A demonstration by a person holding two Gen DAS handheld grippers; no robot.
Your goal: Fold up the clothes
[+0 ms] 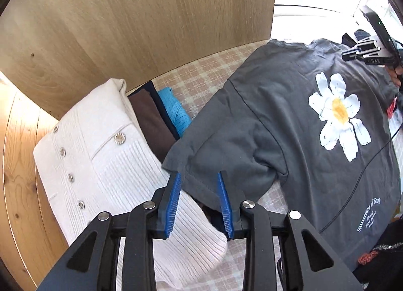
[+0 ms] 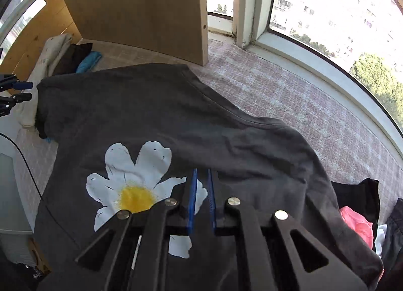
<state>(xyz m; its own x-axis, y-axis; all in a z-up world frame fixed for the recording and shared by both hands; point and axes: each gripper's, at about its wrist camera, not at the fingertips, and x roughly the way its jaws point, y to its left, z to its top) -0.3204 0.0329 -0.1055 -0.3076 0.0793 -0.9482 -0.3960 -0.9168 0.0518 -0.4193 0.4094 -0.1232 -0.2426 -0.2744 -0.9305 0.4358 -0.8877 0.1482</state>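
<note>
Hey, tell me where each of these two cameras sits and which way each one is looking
Left wrist view: sits on the left gripper, looking steeply down at the grey T-shirt sleeve and folded white cardigan; its open blue fingers show, and the right gripper far off.
Right wrist view: sits on the right gripper, looking down over the daisy print toward the window; its nearly closed fingers show, with the left gripper at the left edge.
Shared: the T-shirt, daisy, cardigan, wooden board and checked cover.
</note>
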